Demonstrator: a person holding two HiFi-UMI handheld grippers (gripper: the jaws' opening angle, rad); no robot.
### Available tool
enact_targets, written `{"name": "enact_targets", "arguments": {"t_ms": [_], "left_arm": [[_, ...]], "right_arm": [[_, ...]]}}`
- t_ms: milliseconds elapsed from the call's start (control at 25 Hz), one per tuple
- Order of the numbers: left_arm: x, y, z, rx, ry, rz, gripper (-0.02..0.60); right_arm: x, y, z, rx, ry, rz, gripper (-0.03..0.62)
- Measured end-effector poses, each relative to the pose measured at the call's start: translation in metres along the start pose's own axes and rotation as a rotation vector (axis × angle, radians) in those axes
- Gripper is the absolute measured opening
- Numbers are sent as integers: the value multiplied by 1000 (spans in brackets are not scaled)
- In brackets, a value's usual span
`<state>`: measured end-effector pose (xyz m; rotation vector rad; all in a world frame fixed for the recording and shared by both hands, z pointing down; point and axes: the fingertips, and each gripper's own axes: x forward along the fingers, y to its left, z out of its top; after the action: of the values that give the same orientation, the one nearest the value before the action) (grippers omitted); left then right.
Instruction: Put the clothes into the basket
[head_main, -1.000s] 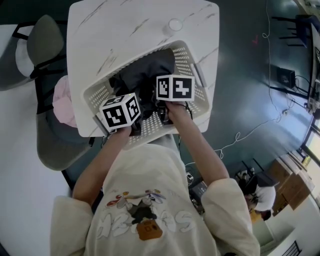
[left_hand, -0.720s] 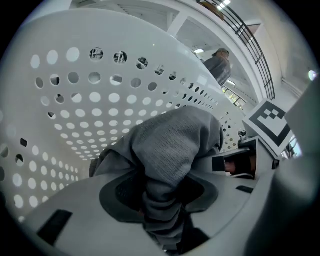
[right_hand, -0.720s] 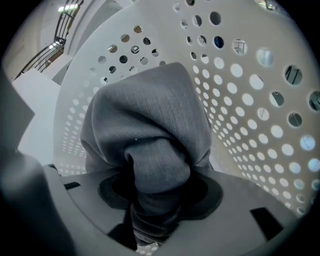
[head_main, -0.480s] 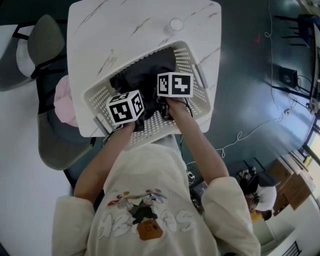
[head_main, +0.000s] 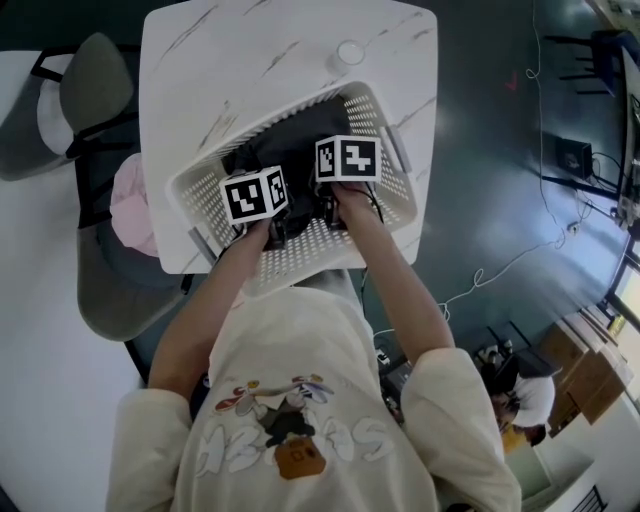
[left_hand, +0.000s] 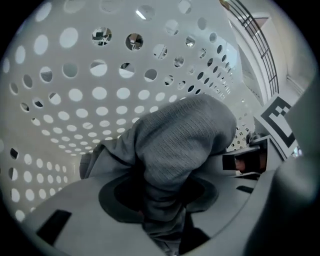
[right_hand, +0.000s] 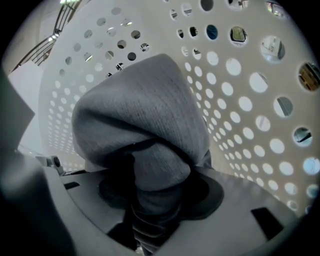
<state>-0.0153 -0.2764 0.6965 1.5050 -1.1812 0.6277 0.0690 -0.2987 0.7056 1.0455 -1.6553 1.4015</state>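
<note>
A white perforated laundry basket (head_main: 198, 188) sits on the near part of the marble-patterned worktop (head_main: 250, 60). Inside it, the left hand-held gripper (left_hand: 159, 197) is clamped on a bunch of the grey knit garment (left_hand: 180, 135), which bulges up against the basket's holed wall. The right hand-held gripper (right_hand: 155, 200), just beside the left, pinches the same garment; its jaws have just been opening a little, with cloth between them. A small round white object (head_main: 350, 50) lies at the worktop's far edge

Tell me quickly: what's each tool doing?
Left tool: closed on the grey garment.
Right tool: holding the grey garment too, jaws just easing open.
</note>
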Motion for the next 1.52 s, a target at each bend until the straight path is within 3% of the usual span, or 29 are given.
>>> {"name": "enact_targets", "arguments": {"t_ms": [440,680,840,1520], "left_arm": [[-9,-3,-2,44,10,-30,178],[-27,-9,-3,27,3,-101,263],[-43,-11,-3,48,-39,-83,307],[-81,-27,-10,23,-89,-152,308]], "right_arm": [[-9,4,-4,-11,-6,-40,230],[-26,5,-3,-14,-29,-54,285],[-41,10,-2,-11,-64,-52,293],[-80,34,-1,-19,-145,-27,308]]}}
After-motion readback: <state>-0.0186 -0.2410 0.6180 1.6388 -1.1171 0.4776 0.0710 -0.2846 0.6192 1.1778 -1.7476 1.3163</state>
